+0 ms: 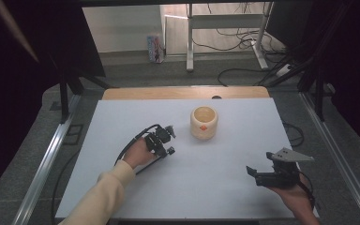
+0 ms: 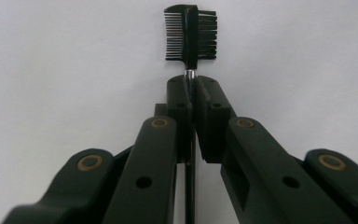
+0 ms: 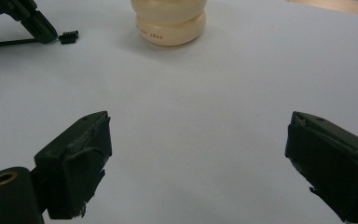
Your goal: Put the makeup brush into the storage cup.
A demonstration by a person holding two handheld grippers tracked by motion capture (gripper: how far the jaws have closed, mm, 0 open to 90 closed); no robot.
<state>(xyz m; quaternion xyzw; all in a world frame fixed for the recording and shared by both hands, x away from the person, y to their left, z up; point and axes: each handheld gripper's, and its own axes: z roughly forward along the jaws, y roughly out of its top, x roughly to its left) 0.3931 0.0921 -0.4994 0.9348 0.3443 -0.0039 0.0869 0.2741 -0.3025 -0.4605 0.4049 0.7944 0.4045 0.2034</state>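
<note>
A: What's the left claw (image 2: 193,86) doing rn?

B: It's clamping a small black brush (image 2: 190,31) by the handle, jaws pinched nearly together on it. The bristle head is sticking out just past the tips, w/ the thin handle running back btwn the jaws. Prob gripping low on the neck so the head isn't wobbling.

A: And where's that relative to the cup?

B: In the high view the left claw (image 1: 163,139) is sitting low over the white table (image 1: 225,187), w/ the cream cup (image 1: 204,122) just ahead of it and off to its right, near but not touching. Looks like the brush is heading for the cup, though that's my guess.

A: Right claw?

B: The right claw (image 3: 198,158) is gaping wide, holding nothing, w/ bare table btwn the jaws. It's hanging well back from the cup (image 3: 170,21), which is straight ahead of it. Prob keeping out of the way, or waiting to steady the cup.

A: Cup upright?

B: Yes, standing w/ its mouth facing up.
</note>
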